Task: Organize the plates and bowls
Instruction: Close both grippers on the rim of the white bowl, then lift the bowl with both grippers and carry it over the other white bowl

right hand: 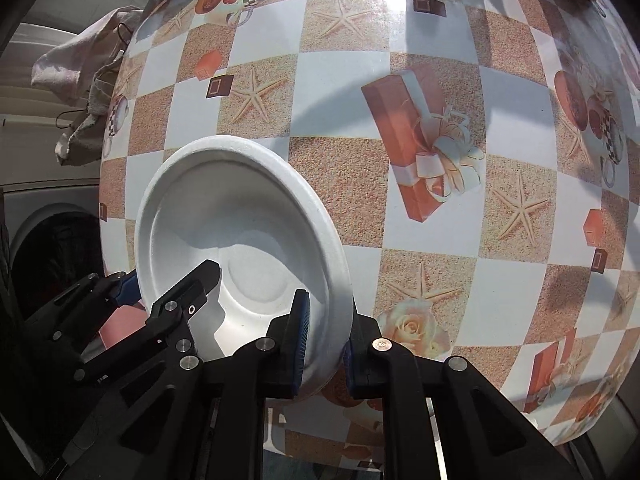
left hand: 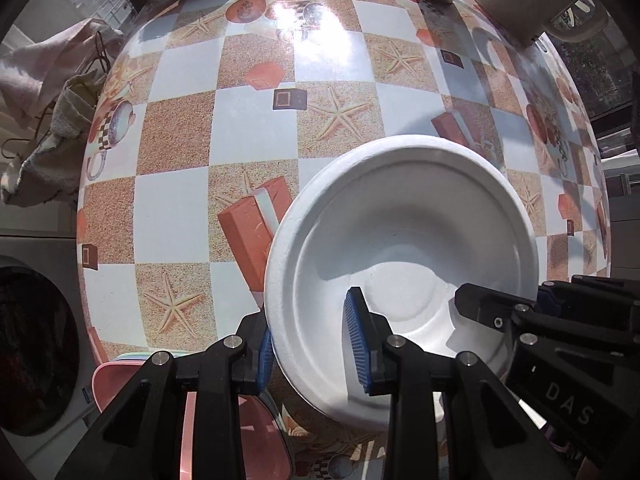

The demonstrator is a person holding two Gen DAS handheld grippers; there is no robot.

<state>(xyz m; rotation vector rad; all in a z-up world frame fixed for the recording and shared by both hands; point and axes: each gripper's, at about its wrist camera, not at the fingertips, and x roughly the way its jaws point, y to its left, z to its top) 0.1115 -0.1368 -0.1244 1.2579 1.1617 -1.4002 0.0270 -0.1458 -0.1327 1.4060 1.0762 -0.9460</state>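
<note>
A white foam bowl [left hand: 400, 220] hangs over the checkered tablecloth [left hand: 256, 120], gripped at two opposite points of its rim. My left gripper [left hand: 312, 348] is shut on the rim's near-left side, one blue pad inside the bowl and one outside. At the bowl's right side sits my right gripper [left hand: 500, 312]. In the right wrist view the bowl [right hand: 240, 208] lies left of centre; my right gripper [right hand: 326, 344] pinches its rim, and my left gripper [right hand: 168, 292] clamps the far side.
A stack of pink and pale green dishes [left hand: 120, 372] lies below the left fingers at the table's near edge. A white mug [left hand: 520, 0] stands at the far right. Cloths [left hand: 48, 92] hang beyond the left edge, above a washing machine door [left hand: 36, 352].
</note>
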